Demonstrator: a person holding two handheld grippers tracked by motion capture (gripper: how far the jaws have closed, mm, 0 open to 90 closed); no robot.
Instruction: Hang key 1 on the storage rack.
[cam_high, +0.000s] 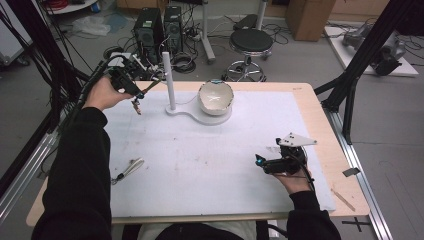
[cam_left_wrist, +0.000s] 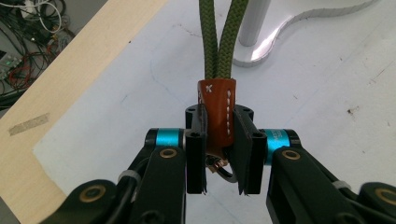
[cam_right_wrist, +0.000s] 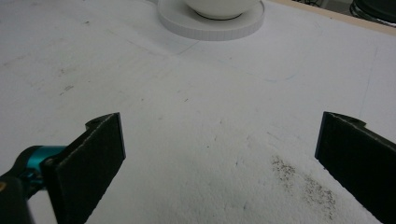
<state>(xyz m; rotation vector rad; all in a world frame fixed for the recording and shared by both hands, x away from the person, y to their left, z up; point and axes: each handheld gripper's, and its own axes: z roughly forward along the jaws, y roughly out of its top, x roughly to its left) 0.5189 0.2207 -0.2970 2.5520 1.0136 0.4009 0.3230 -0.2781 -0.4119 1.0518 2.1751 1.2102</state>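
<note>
The left gripper (cam_high: 134, 90) is hovering above the far left corner of the white mat (cam_high: 210, 160), its jaws clamping the brown leather tab (cam_left_wrist: 217, 112) of a green cord loop (cam_left_wrist: 220, 37). The cord is running toward the white post (cam_high: 169, 80), whose base (cam_high: 200, 114) is carrying a white bowl (cam_high: 216, 97). The right gripper (cam_high: 265, 162) is resting low over the near right part of the mat, jaws spread wide with nothing between them. A second strap (cam_high: 129, 169) is lying near the mat's left edge
</note>
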